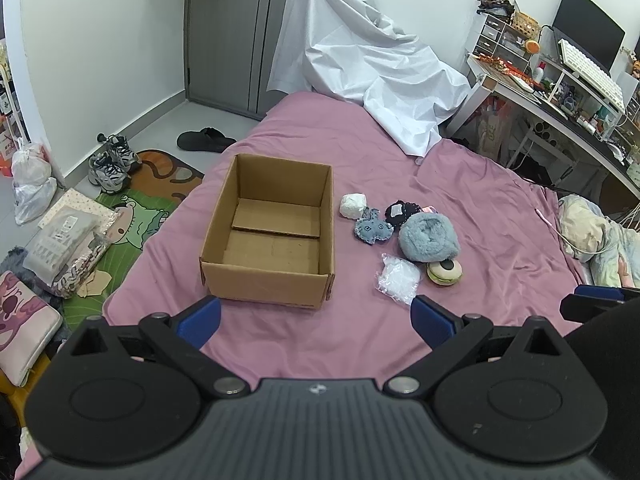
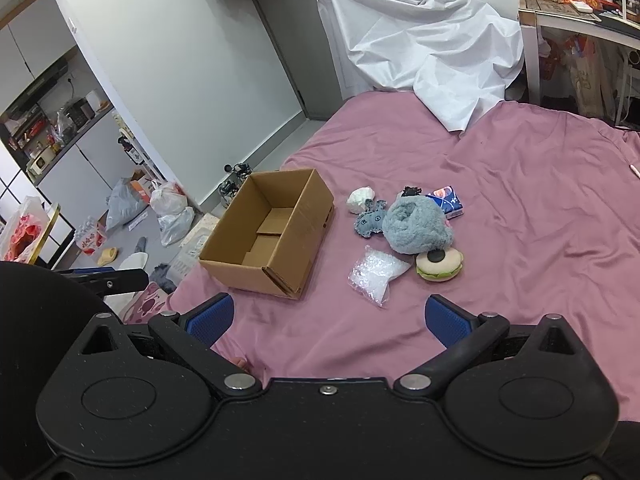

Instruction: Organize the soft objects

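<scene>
A pink-sheeted bed (image 1: 480, 208) fills mid-frame, an open cardboard box (image 1: 272, 236) at centre, soft toys (image 1: 428, 238) clustered just right of it; the left hand-held gripper (image 1: 316, 318) and right hand-held gripper (image 2: 328, 316) gape wide, empty

No text is legible — labels and packaging are too blurred

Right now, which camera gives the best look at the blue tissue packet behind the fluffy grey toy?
The right wrist view: the blue tissue packet shows its printed face beside the fluffy grey toy. In the left wrist view that toy hides it almost entirely, leaving only a pinkish sliver at most.
</scene>
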Tool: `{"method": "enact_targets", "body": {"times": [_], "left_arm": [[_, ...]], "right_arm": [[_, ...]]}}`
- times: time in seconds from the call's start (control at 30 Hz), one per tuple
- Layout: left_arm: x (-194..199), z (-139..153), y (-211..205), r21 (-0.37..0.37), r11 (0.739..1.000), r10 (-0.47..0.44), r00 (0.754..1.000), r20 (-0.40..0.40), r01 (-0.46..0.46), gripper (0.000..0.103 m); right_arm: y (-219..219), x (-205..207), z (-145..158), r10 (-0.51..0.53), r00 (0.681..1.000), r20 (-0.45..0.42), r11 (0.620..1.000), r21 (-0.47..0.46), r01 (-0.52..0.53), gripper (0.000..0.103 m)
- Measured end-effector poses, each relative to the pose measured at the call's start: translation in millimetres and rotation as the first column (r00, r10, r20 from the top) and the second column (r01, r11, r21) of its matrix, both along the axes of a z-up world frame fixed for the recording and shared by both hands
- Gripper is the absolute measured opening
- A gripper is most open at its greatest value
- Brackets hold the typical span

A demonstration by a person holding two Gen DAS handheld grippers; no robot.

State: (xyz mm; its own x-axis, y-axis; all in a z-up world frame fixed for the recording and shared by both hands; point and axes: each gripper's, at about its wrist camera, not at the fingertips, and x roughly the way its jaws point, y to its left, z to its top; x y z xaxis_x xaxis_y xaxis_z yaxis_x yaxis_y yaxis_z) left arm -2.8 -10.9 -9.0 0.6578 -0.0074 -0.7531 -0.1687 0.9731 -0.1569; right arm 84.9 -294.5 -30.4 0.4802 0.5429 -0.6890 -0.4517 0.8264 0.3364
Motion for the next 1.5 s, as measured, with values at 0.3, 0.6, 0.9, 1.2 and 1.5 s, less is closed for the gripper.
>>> {"method": "enact_targets", "body": {"times": [0.3,0.6,0.9,1.2,1.5], "left_arm": [[0.9,1.6,0.8,0.0,1.0,0.001,1.0,-0.001,-0.001,0.1],[1.0,2.1,0.3,0.002,1.0,0.001,1.0,0.0,-0.001,0.1],[5.4,7.6,0.9,-0.001,1.0,-0.03,0.999,0.011,0.03,0.1],[15.8,1.3,2.9,0.009,0.999,-0.041,0.998,0.038,0.041,0.1],[37.7,-10.0,7.1,0.032,0.995,-0.096,0.995,0.037,0.095,0.1]], "right_arm": [[-0.3,0.2,0.8,-0.002,1.0,0.003,1.0,-0.007,0.002,0.103],[-0.3,0.3,0.2,-0.007,1.0,-0.005,1.0,0.006,0.007,0.103],[-1.6,0.7,-1.0,-0.006,1.0,-0.003,1.0,0.014,0.006,0.103],[-14.6,7.5,-9.5,-0.045,0.999,0.001,0.998,0.041,0.045,0.103],[-26.0,18.0,-30.8,-0.093,0.995,-0.018,0.995,0.042,0.094,0.103]]}}
